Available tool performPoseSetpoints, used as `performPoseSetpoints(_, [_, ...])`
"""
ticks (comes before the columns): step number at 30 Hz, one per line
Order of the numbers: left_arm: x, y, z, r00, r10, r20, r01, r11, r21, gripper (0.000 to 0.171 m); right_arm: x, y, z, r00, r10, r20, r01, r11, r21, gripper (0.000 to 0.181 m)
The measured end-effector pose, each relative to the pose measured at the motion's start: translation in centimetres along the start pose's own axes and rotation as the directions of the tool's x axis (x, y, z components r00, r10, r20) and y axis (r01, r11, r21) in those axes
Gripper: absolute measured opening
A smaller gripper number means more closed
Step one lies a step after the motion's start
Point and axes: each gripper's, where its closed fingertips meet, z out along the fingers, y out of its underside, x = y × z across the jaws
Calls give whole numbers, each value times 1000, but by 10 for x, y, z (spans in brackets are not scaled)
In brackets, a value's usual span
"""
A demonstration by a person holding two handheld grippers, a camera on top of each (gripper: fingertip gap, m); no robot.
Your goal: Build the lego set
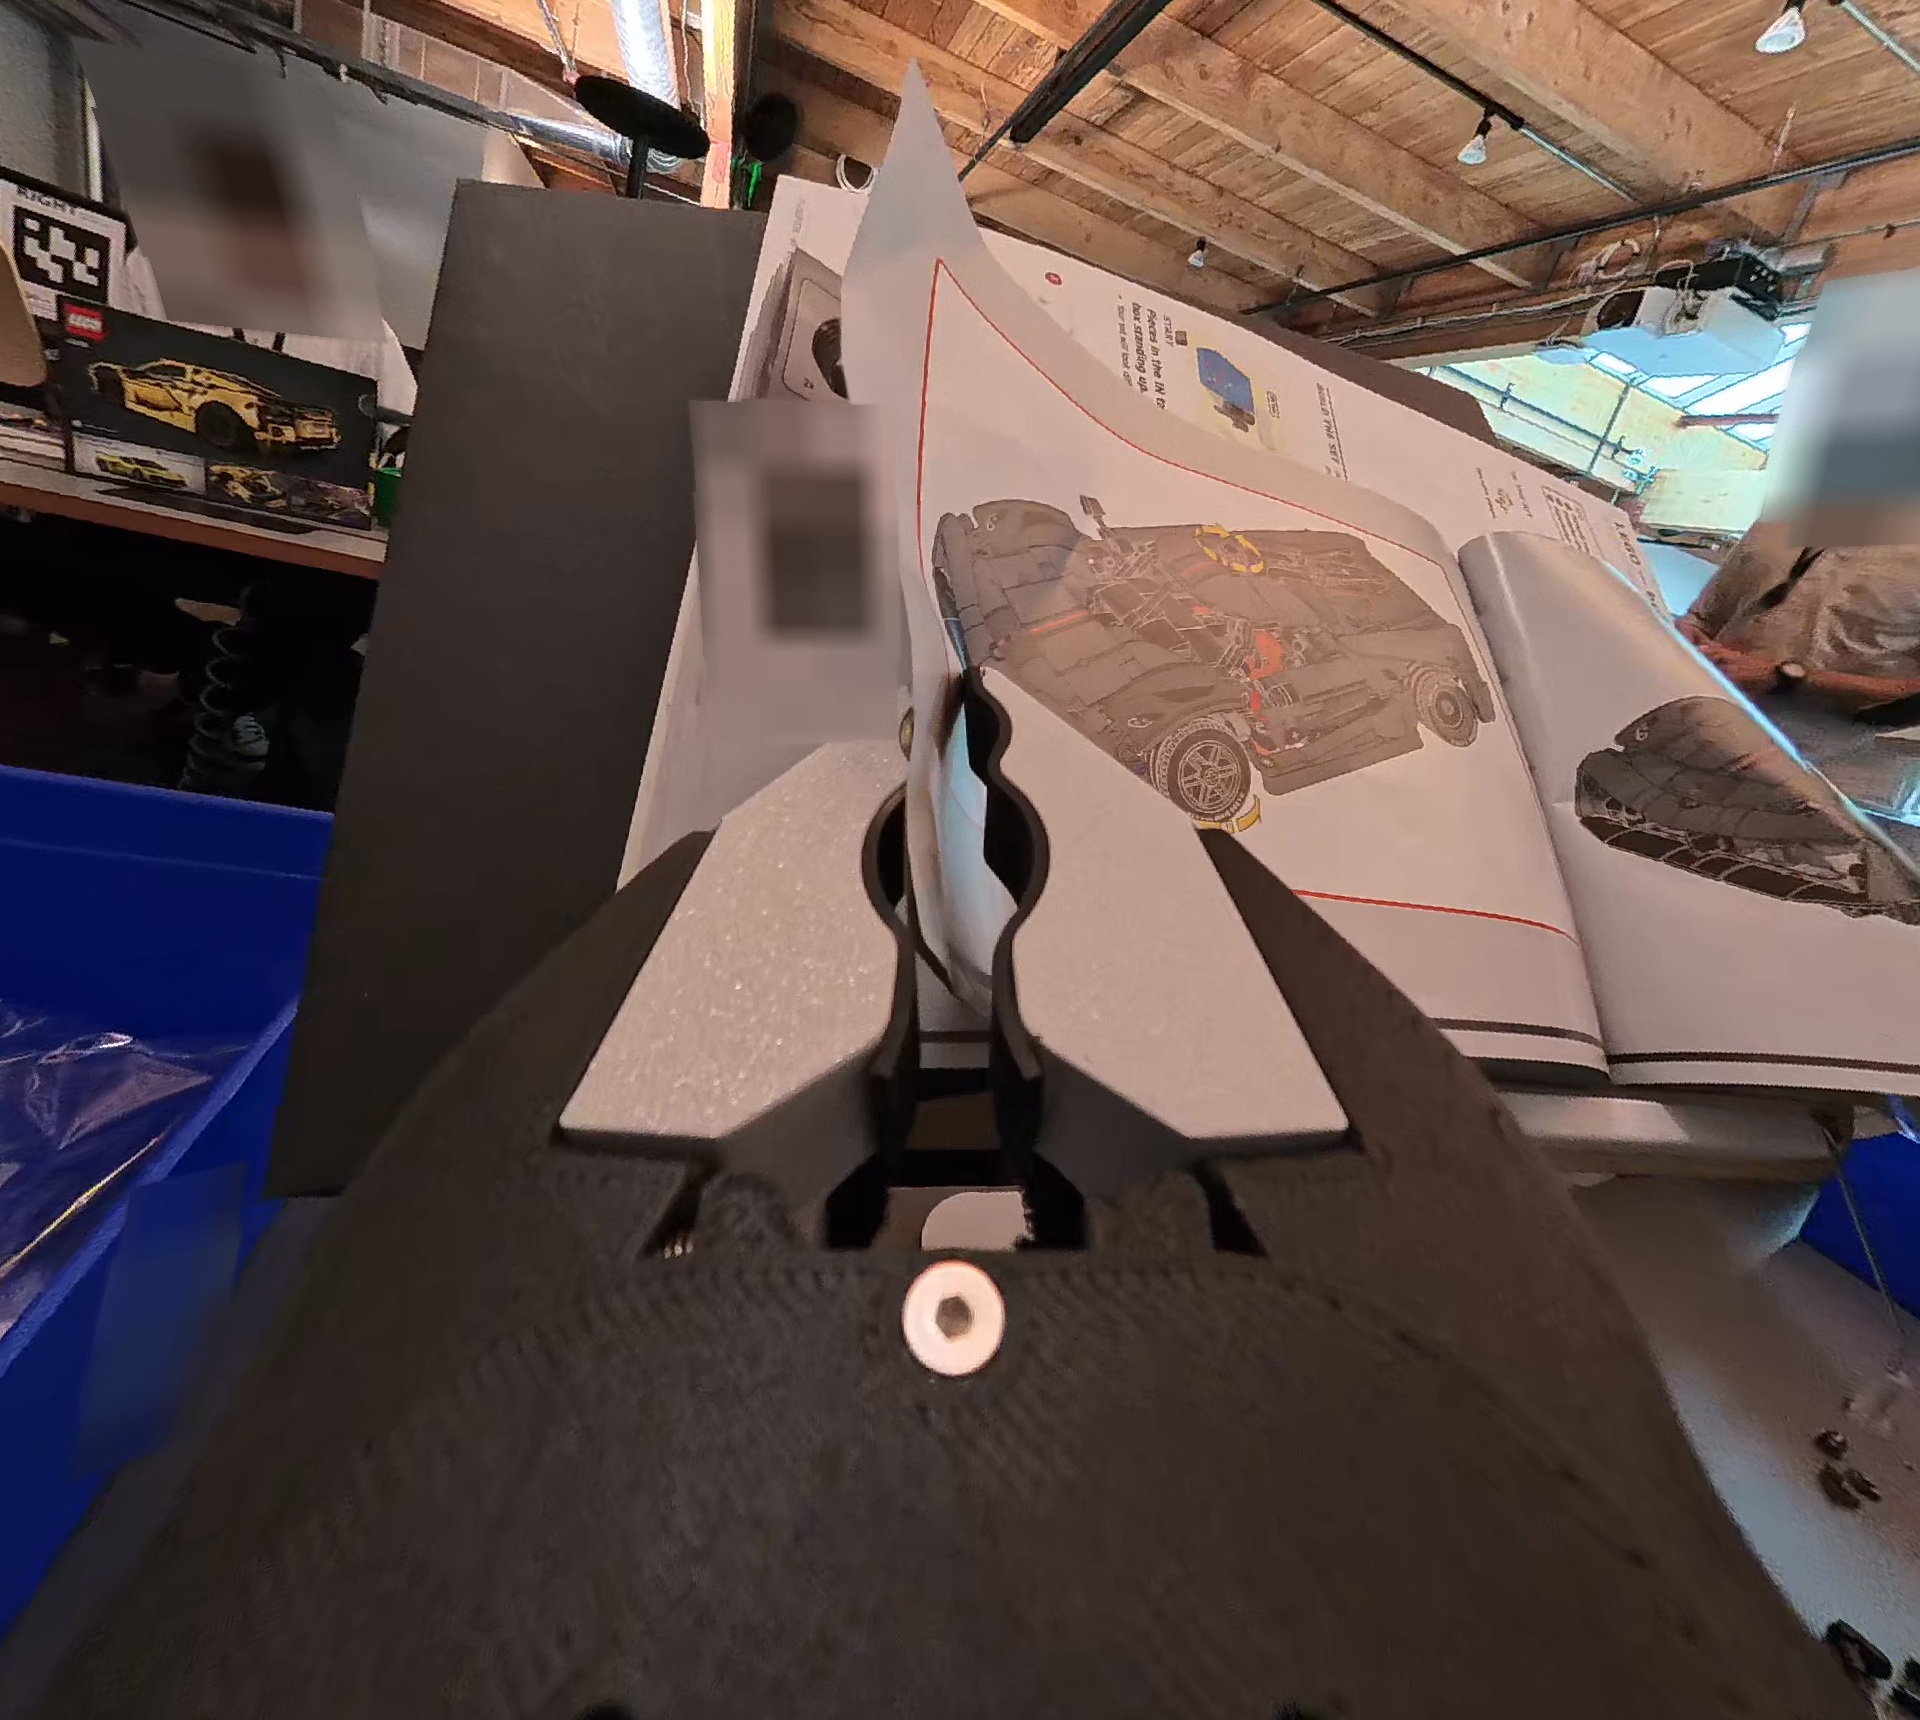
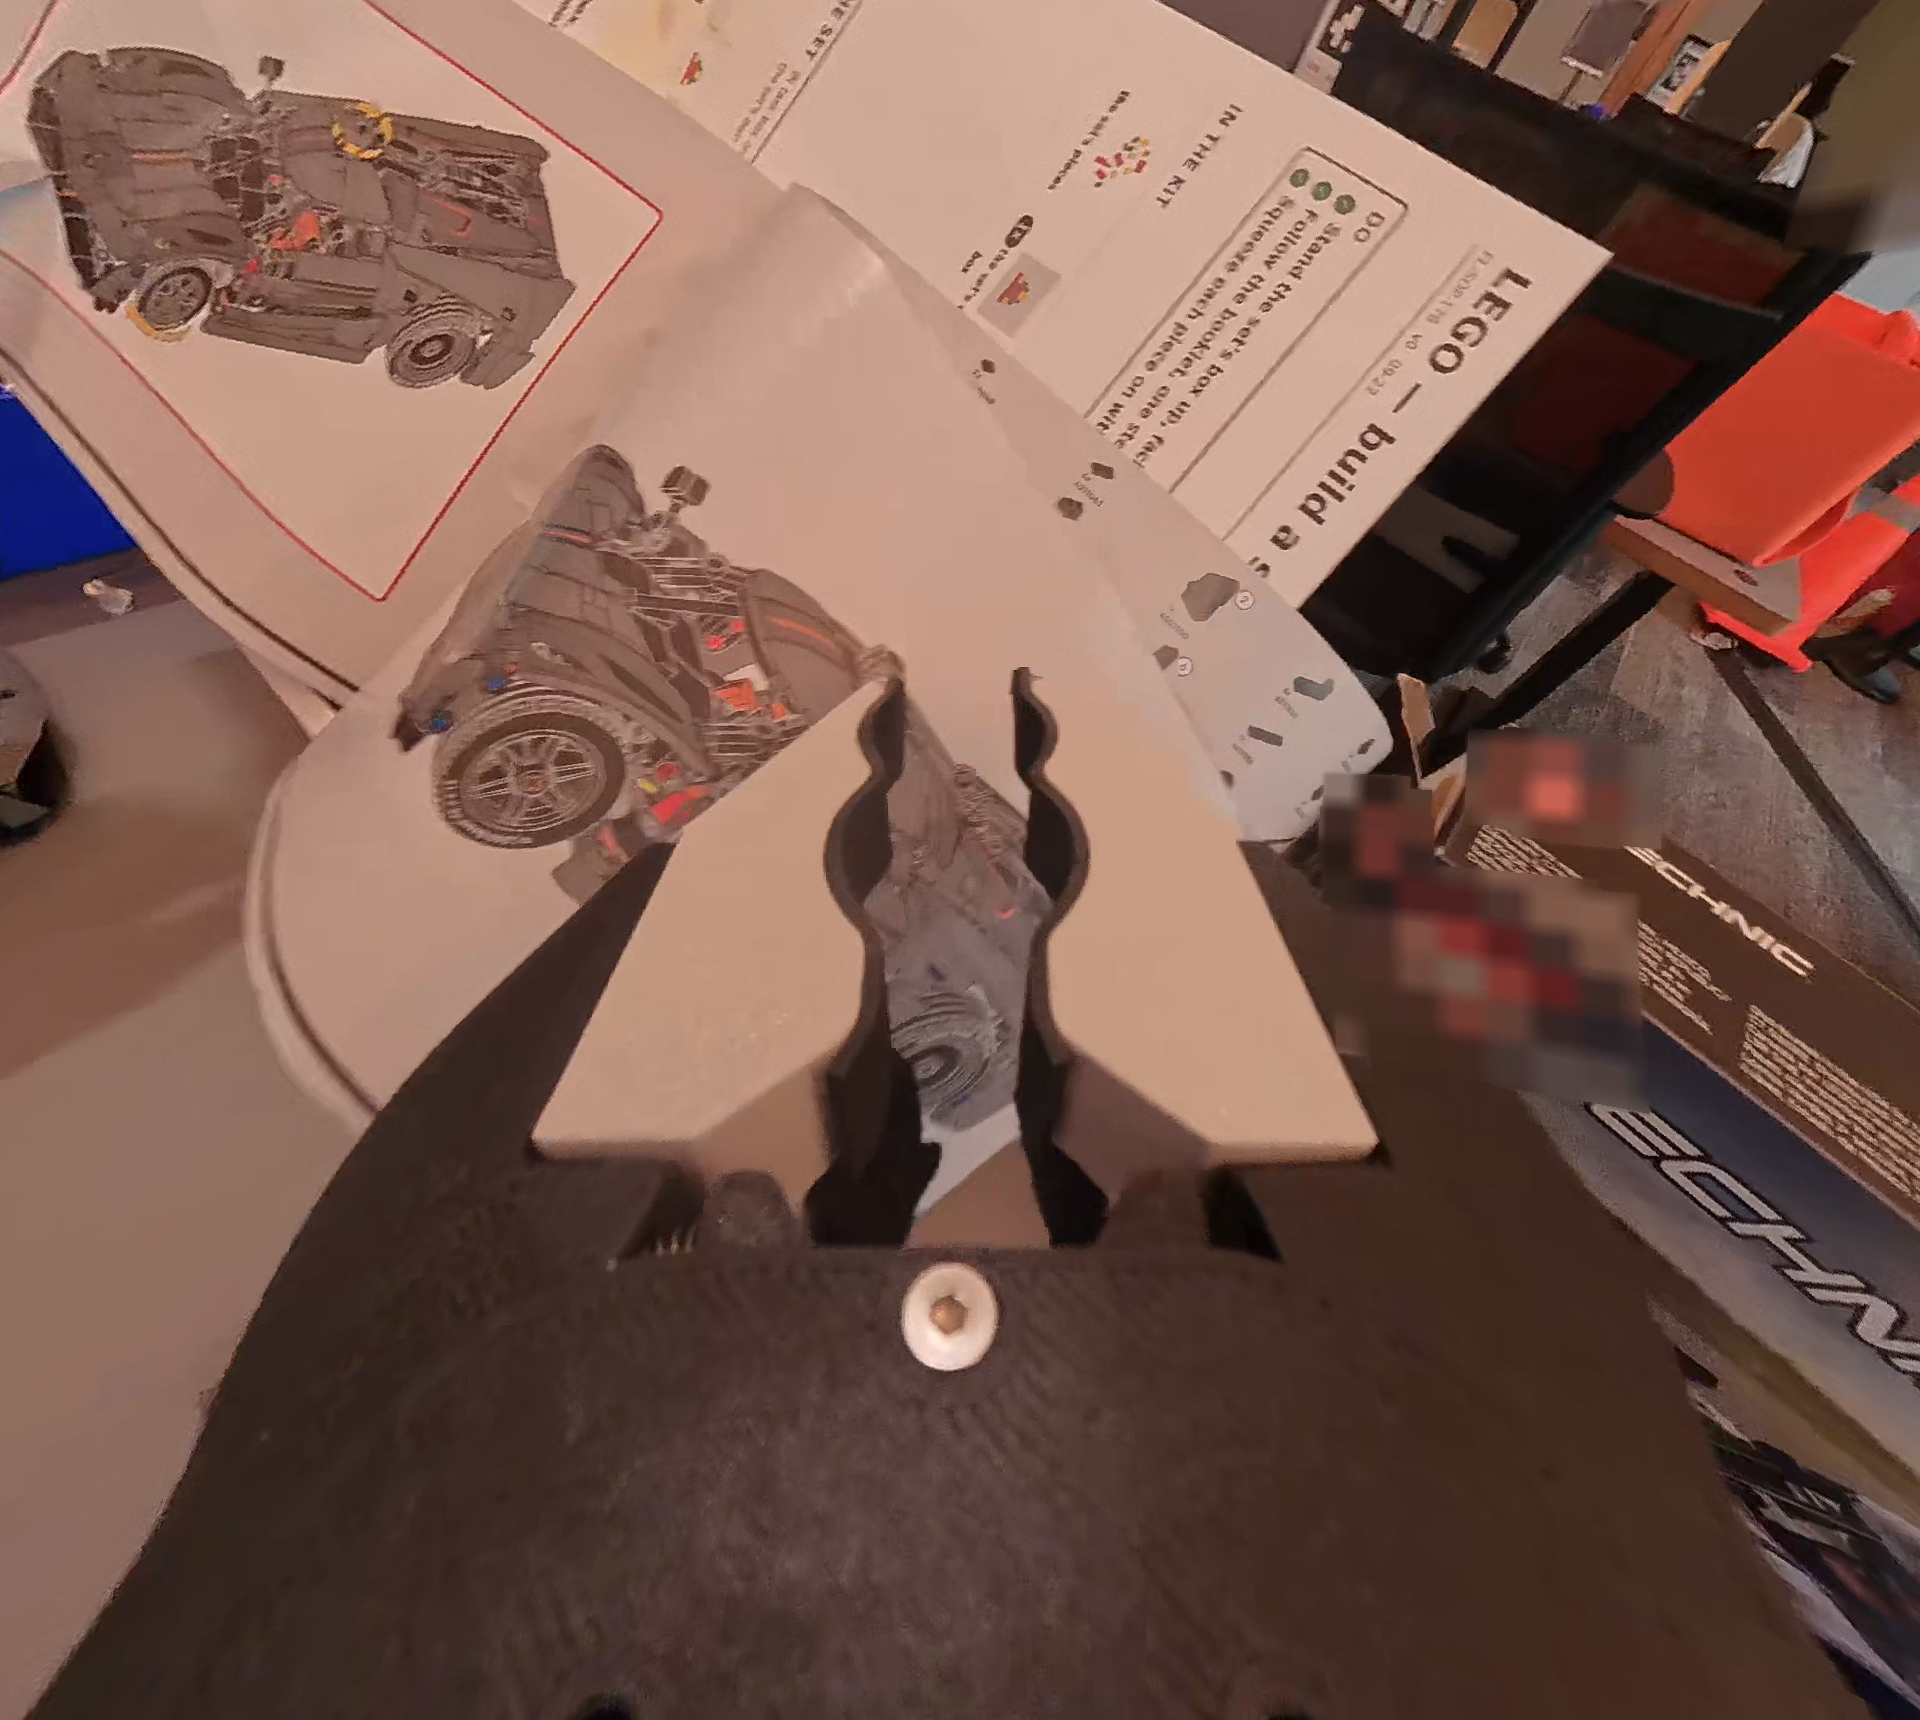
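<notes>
The instruction booklet (image 1: pixel 1351 756) lies open and shows pictures of a dark car. My left gripper (image 1: pixel 961 714) is shut on the edge of its red-framed page (image 1: pixel 1039 444), which curls upward between the fingers. In the right wrist view the same red-framed page (image 2: pixel 312 382) is at the upper left. A curved page with a car picture (image 2: pixel 665 590) lies under my right gripper (image 2: pixel 956 683). That gripper is open, with a gap between its tips, and the page shows through the gap. Nothing is held in it.
A white printed sheet (image 2: pixel 1143 143) leans on a black board (image 1: pixel 540 548) behind the booklet. The dark set box (image 2: pixel 1766 1026) lies at the right. Blue bins (image 1: pixel 156 922) are at the left. Small dark pieces (image 1: pixel 1844 1483) lie on the table. A person (image 1: pixel 1829 621) is at the far right. One gripper's finger ends stand about 35 centimeters off the other's.
</notes>
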Motion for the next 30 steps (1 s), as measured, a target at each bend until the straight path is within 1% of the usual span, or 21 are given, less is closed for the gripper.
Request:
performPoseSetpoints(1, [0, 0, 0, 1000, -3, -1, 3, 1000, 1, 0, -4, 0, 1, 1000, -5, 20, 5, 1000, -6, 10])
performPoseSetpoints(2, [0, 0, 0, 1000, -6, -3, 6, 1000, 1, 0, -7, 1, 1, 1000, -3, 29, 4, 1000, -13, 10])
performPoseSetpoints(6, [-2, 0, 0, 1000, -3, 10, 2, 1000, 1, 0, -13, -5, 0, 1000, -2, 31, 2, 1000, -3, 19])
performPoseSetpoints(8, [-6, -3, -1, 999, 8, 39, -9, 1000, 3, 2, -23, -10, -3, 999, -10, 53, 10, 1000, 3, 25])
performPoseSetpoints(10, [-10, -10, -4, 997, 32, 76, -33, 999, 12, 9, -37, -15, -7, 997, -30, 76, 30, 1000, 1, 32])
performPoseSetpoints(12, [-8, -17, -5, 994, 84, 73, -81, 996, -41, 18, -53, -20, -11, 993, -68, 96, 68, 998, -2, 38])
performPoseSetpoints(14, [-6, -37, -12, 987, 120, 103, -118, 993, -20, 25, -75, -26, -15, 986, -111, 126, 111, 994, 8, 38])
performPoseSetpoints(16, [9, -60, -20, 976, 184, 117, -184, 983, -4, 30, -100, -27, -15, 974, -140, 177, 145, 989, -15, 37])
performPoseSetpoints(17, [24, -73, -24, 969, 221, 108, -223, 975, 9, 31, -114, -28, -14, 965, -156, 213, 164, 986, -22, 37])
performPoseSetpoints(19, [66, -96, -31, 950, 306, 54, -308, 951, 36, 31, -145, -28, -10, 939, -181, 293, 197, 980, -26, 35])
performPoseSetpoints(21, [119, -112, -40, 926, 377, -25, -375, 925, 62, 27, -175, -30, -4, 912, -185, 367, 209, 977, -27, 36])
performPoseSetpoints(22, [149, -116, -45, 911, 405, -77, -400, 914, 71, 26, -189, -30, 0, 898, -179, 403, 207, 978, -25, 36])
performPoseSetpoints(24, [207, -114, -55, 860, 483, -163, -476, 875, 85, 26, -218, -27, 8, 863, -155, 481, 201, 979, -44, 35])
performPoseSetpoints(26, [258, -106, -67, 811, 526, -255, -516, 850, 111, 26, -248, -26, 17, 815, -117, 568, 173, 984, -46, 34])
performPoseSetpoints(27, [279, -102, -73, 796, 538, -277, -525, 842, 126, 7, -263, -28, 20, 783, -81, 617, 135, 990, -42, 31])
performPoseSetpoints(28, [302, -96, -79, 752, 571, -329, -551, 819, 160, 25, -275, -25, 25, 756, -72, 651, 139, 989, -52, 30])
performPoseSetpoints(30, [329, -84, -87, 708, 601, -369, -584, 793, 171, 21, -295, -17, 36, 721, -87, 687, 185, 980, -70, 36])
